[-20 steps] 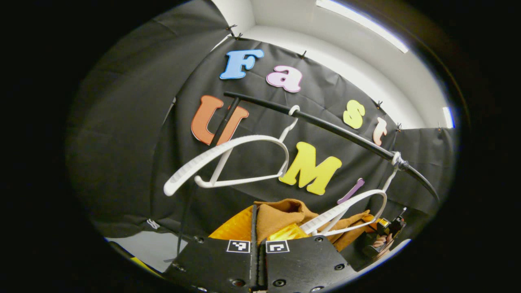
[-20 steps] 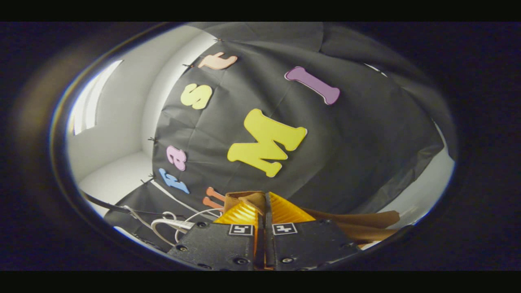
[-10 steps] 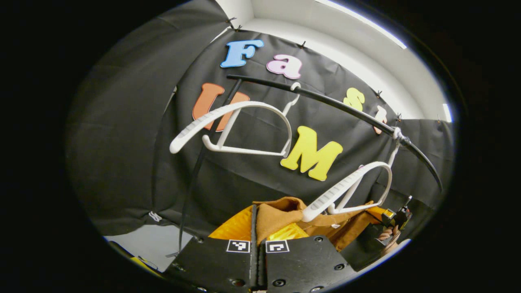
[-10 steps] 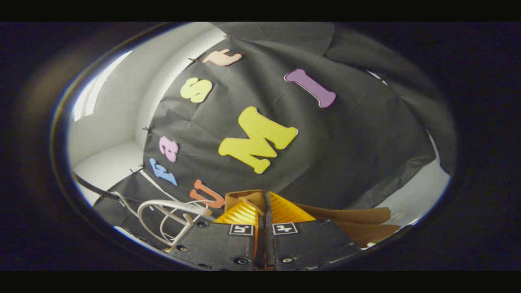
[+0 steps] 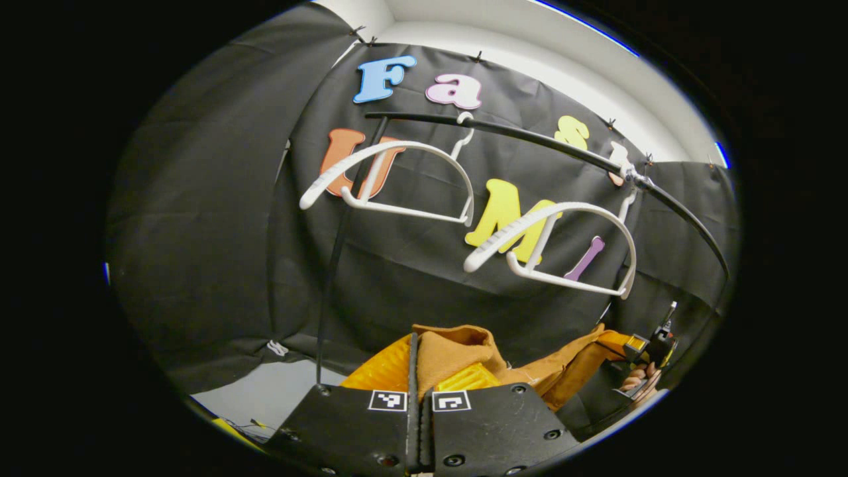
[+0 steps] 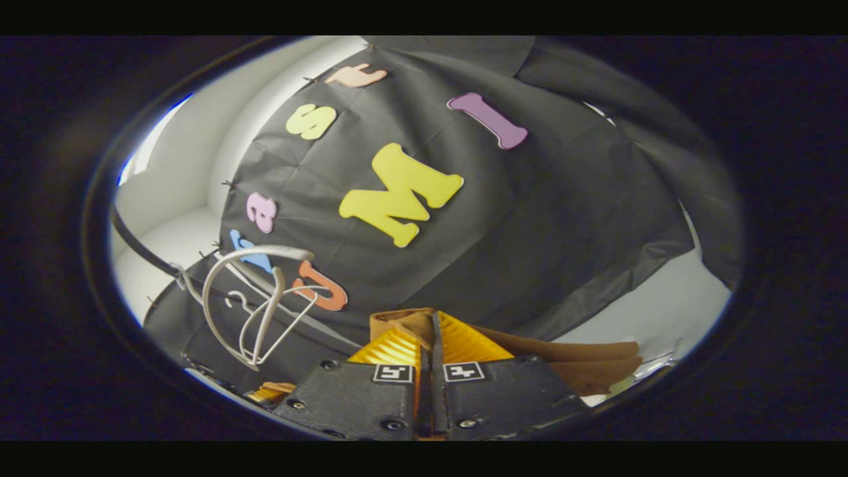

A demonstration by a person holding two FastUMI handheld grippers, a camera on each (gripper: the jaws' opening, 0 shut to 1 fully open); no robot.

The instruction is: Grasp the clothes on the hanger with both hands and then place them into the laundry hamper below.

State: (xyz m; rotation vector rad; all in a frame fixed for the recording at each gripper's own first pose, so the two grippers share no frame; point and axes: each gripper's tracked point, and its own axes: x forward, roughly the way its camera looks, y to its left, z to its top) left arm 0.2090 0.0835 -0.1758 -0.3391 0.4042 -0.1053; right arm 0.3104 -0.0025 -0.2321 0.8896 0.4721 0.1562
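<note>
Each gripper body is a pair of flat black plates with round screws, and every plate carries one small square black-and-white marker near the front edge, beside the middle seam.

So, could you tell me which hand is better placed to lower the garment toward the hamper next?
Neither clearly. The left tongs and the right tongs are each shut on the brown garment, which is off the white hangers. Probably lower both together; the hamper's position can't be judged.

The brown garment (image 5: 457,348) is half hidden behind the left claw (image 5: 419,371).
</note>
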